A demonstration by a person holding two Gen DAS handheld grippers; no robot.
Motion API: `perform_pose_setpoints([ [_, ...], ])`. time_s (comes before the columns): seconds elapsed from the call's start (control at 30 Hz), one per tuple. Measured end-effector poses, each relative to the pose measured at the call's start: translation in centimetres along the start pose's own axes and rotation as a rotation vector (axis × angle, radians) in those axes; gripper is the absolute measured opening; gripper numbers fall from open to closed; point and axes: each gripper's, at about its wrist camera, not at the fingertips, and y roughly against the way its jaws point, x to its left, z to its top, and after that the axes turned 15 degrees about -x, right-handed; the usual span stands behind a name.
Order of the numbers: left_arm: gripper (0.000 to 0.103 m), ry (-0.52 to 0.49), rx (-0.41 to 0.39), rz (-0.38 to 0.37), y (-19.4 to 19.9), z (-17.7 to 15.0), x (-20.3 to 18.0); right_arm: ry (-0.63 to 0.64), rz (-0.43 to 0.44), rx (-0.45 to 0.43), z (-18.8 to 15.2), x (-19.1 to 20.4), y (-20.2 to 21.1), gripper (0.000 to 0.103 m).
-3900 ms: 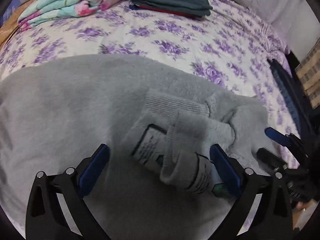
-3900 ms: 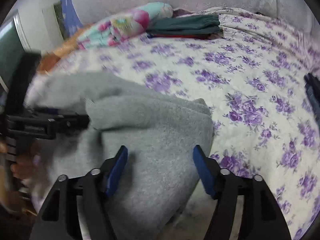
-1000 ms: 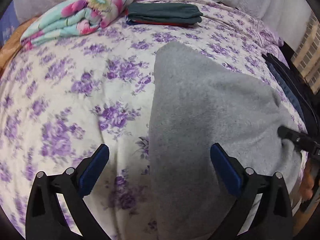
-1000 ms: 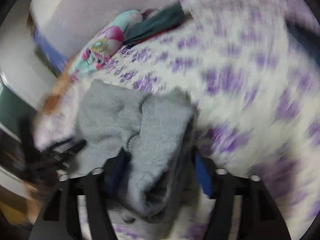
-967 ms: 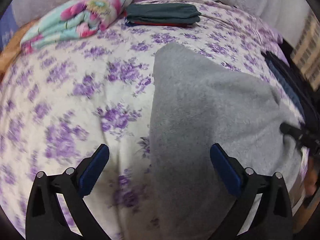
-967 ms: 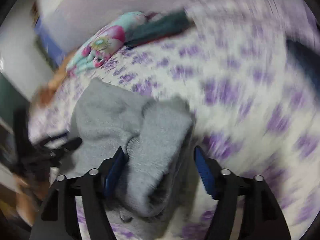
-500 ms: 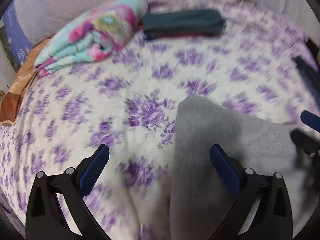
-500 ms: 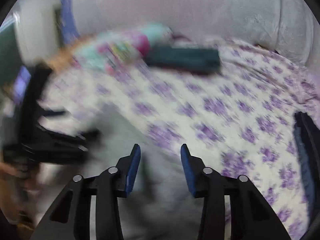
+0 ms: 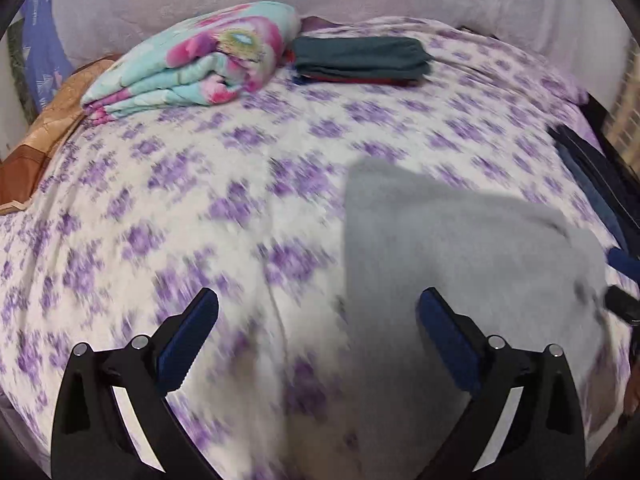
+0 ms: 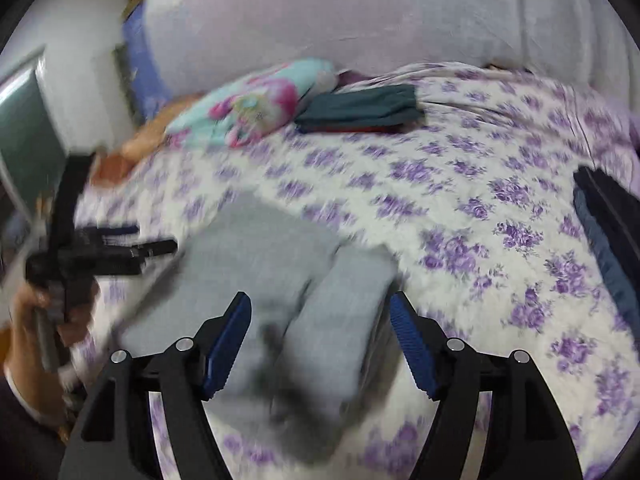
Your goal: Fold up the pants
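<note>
The grey pants [image 9: 460, 264] lie folded into a thick bundle on the purple-flowered bedsheet [image 9: 200, 208]. In the right wrist view the bundle [image 10: 296, 300] lies between and just beyond my right gripper's [image 10: 320, 340] wide-apart blue pads, blurred by motion. My left gripper [image 9: 316, 340] is open and empty, its right pad [image 9: 448, 336] over the bundle's near left part. The left gripper also shows at the left of the right wrist view [image 10: 104, 252], beside the bundle. The right gripper's tip [image 9: 622, 280] shows at the bundle's right edge.
A folded floral blanket [image 9: 196, 68] and a stack of folded dark green and red clothes [image 9: 360, 60] lie at the far side of the bed. Dark blue garments [image 9: 596, 184] lie along the right edge. An orange-brown cloth [image 9: 44, 140] is at the left edge.
The pants went from a long spread strip to a compact bundle. My right gripper narrowed half a second ago and now stands wide open at the bundle. Both grippers pulled back.
</note>
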Motion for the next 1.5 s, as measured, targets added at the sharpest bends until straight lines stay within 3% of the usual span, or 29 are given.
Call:
perform_pose_setpoints([
  [0.07, 0.098, -0.044, 0.023, 0.015, -0.3, -1.5, -1.2, 0.072, -0.053, 0.058, -1.7, 0.8, -1.0, 0.082],
  [0.1, 0.098, -0.068, 0.018, 0.043, -0.5, -2.3, -1.7, 0.027, -0.036, 0.084, -2.6, 0.4, -1.7, 0.088],
  [0.17, 0.098, -0.072, 0.0, 0.085, -0.9, -3.4, -2.1, -0.101, 0.008, 0.103, -3.0, -1.1, -1.9, 0.091],
  [0.23, 0.098, -0.043, 0.015, 0.068, -0.4, -3.1, -1.7, -0.187, 0.047, 0.119, -3.0, -2.3, -1.6, 0.091],
  [0.37, 0.098, -0.028, 0.078, -0.018, -0.1, -1.8, 0.0, -0.327, 0.106, 0.074, -2.9, -4.2, -0.2, 0.095],
  [0.5, 0.098, 0.051, 0.061, 0.012, 0.7, -1.3, 1.5, -0.42, 0.055, 0.03, -2.3, -5.6, 0.3, 0.097],
  [0.57, 0.098, 0.034, 0.068, 0.054, 0.3, -1.8, 1.3, -0.405, 0.038, 0.017, -1.8, -5.1, 0.1, 0.097],
  [0.7, 0.099, -0.07, 0.079, 0.096, -1.6, -3.5, -0.2, -0.304, 0.018, 0.113, -2.1, -3.4, -2.6, 0.097],
  [0.8, 0.099, -0.002, 0.106, 0.086, -1.7, -3.3, 0.6, -0.389, 0.033, 0.144, -2.6, -3.8, -3.3, 0.097],
  [0.97, 0.098, 0.025, 0.119, 0.039, -1.6, -2.6, 1.1, -0.525, 0.103, 0.114, -2.9, -5.9, -2.4, 0.098],
  [1.13, 0.098, 0.042, 0.126, 0.026, -1.8, -2.5, 1.0, -0.663, 0.115, 0.111, -3.7, -7.7, -2.8, 0.098],
  [1.33, 0.098, 0.025, 0.123, 0.02, -1.6, -2.2, 0.6, -0.652, 0.102, 0.116, -3.0, -7.6, -3.6, 0.098],
  [1.5, 0.098, 0.094, 0.054, -0.072, -0.3, -0.2, 1.4, -0.663, 0.121, 0.144, -3.1, -7.4, -4.8, 0.099],
])
